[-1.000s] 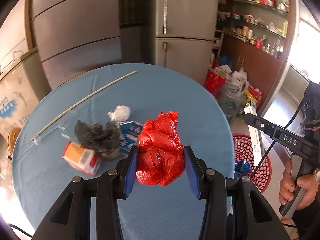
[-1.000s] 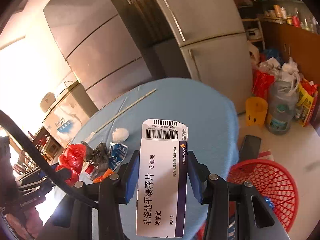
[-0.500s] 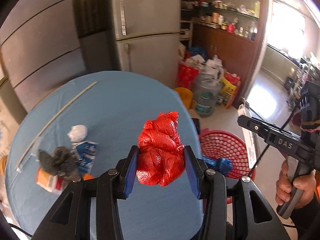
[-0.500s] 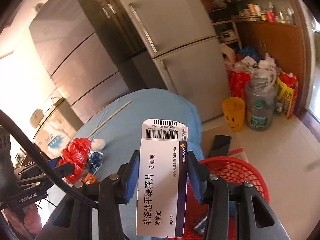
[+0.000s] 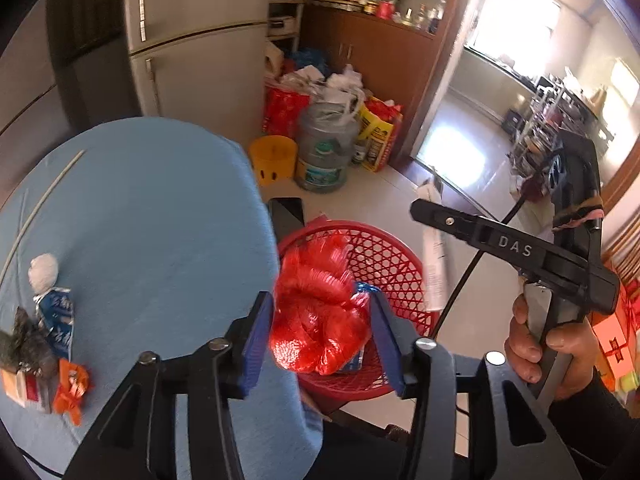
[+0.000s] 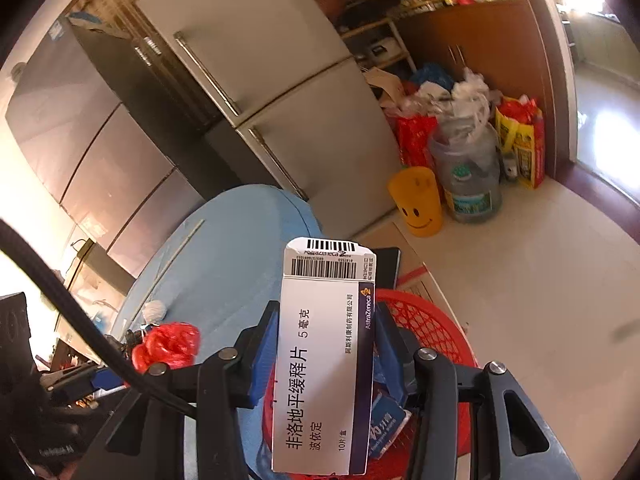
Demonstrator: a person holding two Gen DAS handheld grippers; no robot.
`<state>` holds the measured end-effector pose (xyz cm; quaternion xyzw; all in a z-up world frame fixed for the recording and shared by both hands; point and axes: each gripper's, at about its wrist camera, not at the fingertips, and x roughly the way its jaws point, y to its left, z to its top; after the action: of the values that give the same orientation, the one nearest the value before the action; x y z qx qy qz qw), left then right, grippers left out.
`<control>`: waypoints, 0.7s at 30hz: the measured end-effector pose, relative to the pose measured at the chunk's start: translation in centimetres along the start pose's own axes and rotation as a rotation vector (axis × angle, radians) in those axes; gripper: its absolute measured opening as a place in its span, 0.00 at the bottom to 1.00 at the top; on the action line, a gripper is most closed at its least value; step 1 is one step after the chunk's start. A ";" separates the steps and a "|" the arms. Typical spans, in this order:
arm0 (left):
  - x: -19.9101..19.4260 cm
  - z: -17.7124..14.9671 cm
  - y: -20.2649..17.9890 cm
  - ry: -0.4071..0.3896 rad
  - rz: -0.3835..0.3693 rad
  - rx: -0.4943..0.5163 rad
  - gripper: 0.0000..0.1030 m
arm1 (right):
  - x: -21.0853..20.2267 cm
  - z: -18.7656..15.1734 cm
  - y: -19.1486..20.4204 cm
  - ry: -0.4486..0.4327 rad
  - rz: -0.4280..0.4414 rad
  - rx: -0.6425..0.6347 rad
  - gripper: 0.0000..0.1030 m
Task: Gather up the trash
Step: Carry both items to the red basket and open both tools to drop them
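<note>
My left gripper (image 5: 322,308) hangs past the edge of the blue table (image 5: 140,220), over the red basket (image 5: 384,256). Its jaws are opening. The red plastic bag (image 5: 320,320) is still between them, blurred and loose, with a gap at the right pad. My right gripper (image 6: 326,312) is shut on a white medicine box (image 6: 324,360), held upright above the red basket (image 6: 432,320). Blue packets lie in the basket. A white tissue ball (image 5: 43,266), blue wrapper (image 5: 56,320), black bag (image 5: 24,348) and orange wrapper (image 5: 72,388) remain on the table.
A thin white rod (image 5: 40,204) lies across the table's far side. On the floor stand a yellow bin (image 5: 276,158), a water jug (image 5: 326,152) and stuffed bags by the fridge (image 5: 200,60). A dark flat device (image 5: 286,212) lies by the basket. A hand (image 5: 536,344) grips the right tool.
Both grippers swung right, from over the table to over the red basket. The left jaws widened and the red bag went blurred and loose. The box stays gripped.
</note>
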<state>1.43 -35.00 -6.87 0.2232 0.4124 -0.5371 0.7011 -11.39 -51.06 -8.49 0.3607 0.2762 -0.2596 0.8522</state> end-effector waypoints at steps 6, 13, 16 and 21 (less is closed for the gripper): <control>-0.5 0.6 0.7 -0.033 0.024 -0.012 0.62 | 0.1 -0.1 -0.9 0.032 -0.009 0.040 0.58; -2.7 -1.4 5.6 -0.047 0.103 -0.123 0.62 | -0.5 0.4 0.2 0.002 -0.019 0.005 0.58; -4.1 -3.8 8.2 -0.044 0.155 -0.185 0.62 | -0.1 0.5 1.5 0.008 0.003 -0.014 0.58; -6.7 -9.3 12.5 -0.026 0.262 -0.306 0.62 | 1.0 0.4 4.8 0.023 0.032 -0.092 0.58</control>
<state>9.50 -20.16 -8.23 0.1588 0.4476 -0.3751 0.7961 -7.50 -48.71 -6.72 0.3286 0.2918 -0.2289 0.8686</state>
